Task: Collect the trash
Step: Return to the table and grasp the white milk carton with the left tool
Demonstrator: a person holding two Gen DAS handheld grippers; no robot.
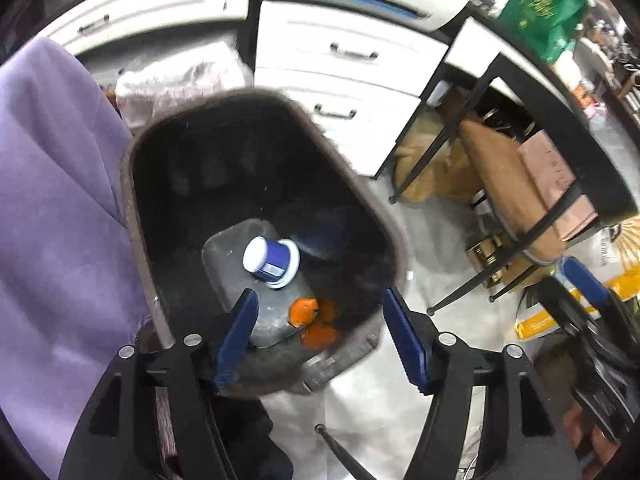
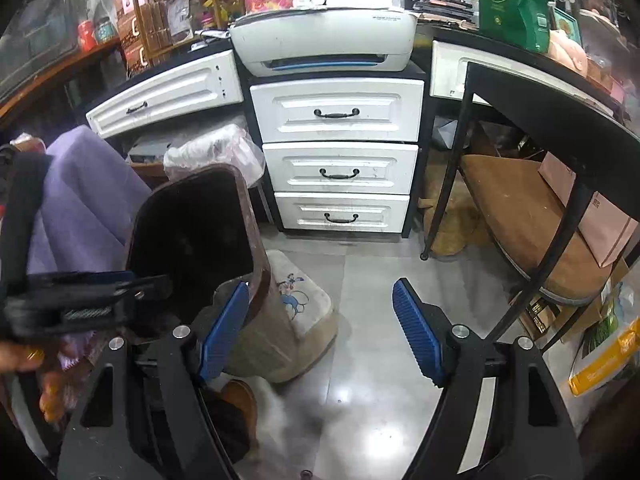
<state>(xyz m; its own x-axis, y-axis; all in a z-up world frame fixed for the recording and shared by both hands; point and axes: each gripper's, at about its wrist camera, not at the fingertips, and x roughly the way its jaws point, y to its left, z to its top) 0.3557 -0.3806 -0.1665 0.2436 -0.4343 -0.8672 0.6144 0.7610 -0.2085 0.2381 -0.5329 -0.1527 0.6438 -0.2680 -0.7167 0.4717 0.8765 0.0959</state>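
Note:
A brown trash bin (image 1: 132, 184) stands on the floor; the right wrist view shows it too (image 2: 264, 280). Inside lie a clear plastic tray (image 1: 224, 260), a blue-and-white cup (image 1: 270, 258) and orange peel pieces (image 1: 312, 316). My left gripper (image 1: 316, 300) is open and empty right above the bin's near rim. My right gripper (image 2: 320, 292) is open and empty, right of the bin above the floor. The left gripper also shows in the right wrist view (image 2: 92, 296) over the bin.
A purple cloth (image 1: 48, 200) hangs left of the bin. White drawers (image 2: 340, 156) with a printer (image 2: 324, 44) on top stand behind. A black-framed stool (image 2: 532, 232) and boxes are at the right. A cushion (image 2: 304, 300) lies on the grey floor beside the bin.

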